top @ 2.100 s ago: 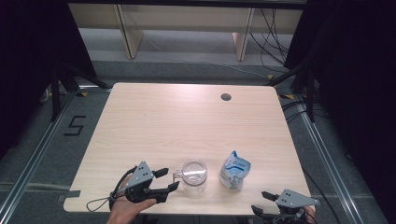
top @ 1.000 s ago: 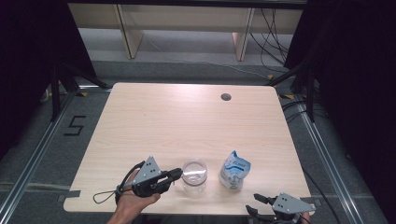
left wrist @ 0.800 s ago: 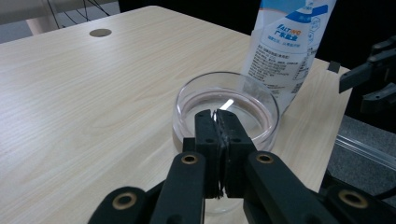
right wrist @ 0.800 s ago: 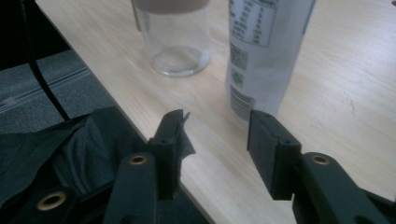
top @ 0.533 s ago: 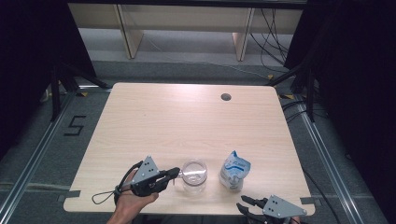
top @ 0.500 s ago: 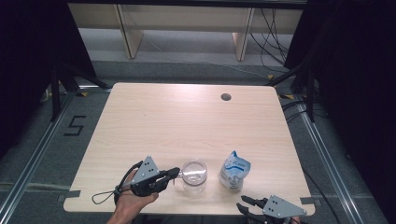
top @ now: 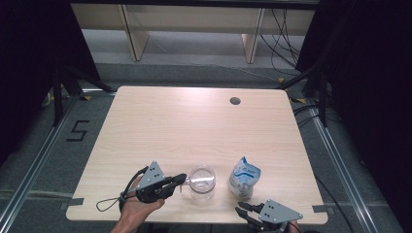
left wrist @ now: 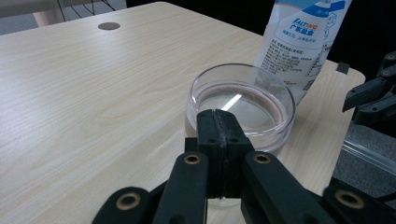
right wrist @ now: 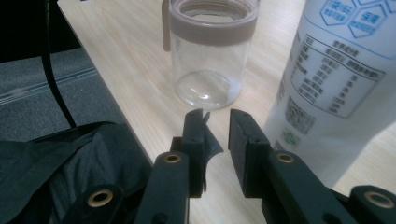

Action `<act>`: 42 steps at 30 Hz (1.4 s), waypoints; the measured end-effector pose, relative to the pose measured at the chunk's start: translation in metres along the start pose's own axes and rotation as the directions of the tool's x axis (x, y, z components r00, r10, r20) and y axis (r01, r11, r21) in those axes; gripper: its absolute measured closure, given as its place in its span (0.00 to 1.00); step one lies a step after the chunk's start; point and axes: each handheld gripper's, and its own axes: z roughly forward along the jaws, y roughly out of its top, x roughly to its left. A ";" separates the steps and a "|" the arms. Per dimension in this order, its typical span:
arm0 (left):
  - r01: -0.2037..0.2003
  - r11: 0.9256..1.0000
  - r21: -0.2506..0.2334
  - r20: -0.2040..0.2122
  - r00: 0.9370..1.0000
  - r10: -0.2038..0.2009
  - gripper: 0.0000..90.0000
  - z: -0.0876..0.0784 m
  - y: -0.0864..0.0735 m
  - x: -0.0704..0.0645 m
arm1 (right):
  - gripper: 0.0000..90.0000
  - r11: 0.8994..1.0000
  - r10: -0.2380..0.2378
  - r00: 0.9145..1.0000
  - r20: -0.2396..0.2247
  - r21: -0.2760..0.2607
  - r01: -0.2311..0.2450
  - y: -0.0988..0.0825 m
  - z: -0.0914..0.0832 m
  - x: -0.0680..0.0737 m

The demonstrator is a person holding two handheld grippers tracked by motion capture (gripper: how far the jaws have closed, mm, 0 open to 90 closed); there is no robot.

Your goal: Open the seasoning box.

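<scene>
The clear round glass jar (top: 201, 182) with a pinkish rim stands near the counter's (top: 194, 121) near edge, left of the soft white pouch (top: 244, 176). Left claw (top: 180, 180) is pressed together at the jar's rim handle. Right claw (right wrist: 215, 128), slightly apart and empty, has just been closing. The glass looks slippery and fragile; the pouch is best gripped mid-body.

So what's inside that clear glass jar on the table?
The jar looks empty: through its clear wall and open top only its bare glass base and the wood table underneath show. In the left gripper view, the shut left gripper covers a bit of the near wall.
</scene>
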 end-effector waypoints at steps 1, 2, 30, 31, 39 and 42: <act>0.001 1.000 0.000 0.000 1.000 -0.001 0.99 0.000 0.000 0.000 | 0.85 1.000 -0.004 1.000 0.000 -0.001 0.004 0.001 0.002 0.000; 0.004 1.000 -0.001 0.000 1.000 -0.004 0.99 0.000 0.000 0.000 | 0.86 1.000 0.000 1.000 -0.005 -0.005 0.000 0.001 0.004 0.001; -0.004 1.000 -0.013 0.000 1.000 0.004 0.98 0.001 -0.002 0.000 | 1.00 0.996 -0.057 0.998 0.020 -0.067 0.058 0.022 0.043 0.005; -0.004 1.000 -0.012 -0.002 1.000 0.004 0.99 0.001 -0.002 0.000 | 1.00 0.996 -0.030 1.000 0.009 -0.078 0.030 0.022 0.045 0.005; 0.017 1.000 -0.019 -0.006 1.000 -0.017 0.99 0.001 -0.003 -0.001 | 1.00 0.997 -0.033 0.999 0.019 -0.072 0.035 0.024 0.048 0.004; 0.018 1.000 -0.021 -0.004 1.000 -0.018 0.99 0.001 -0.004 -0.001 | 1.00 0.997 -0.036 0.999 0.016 -0.073 0.037 0.025 0.050 0.005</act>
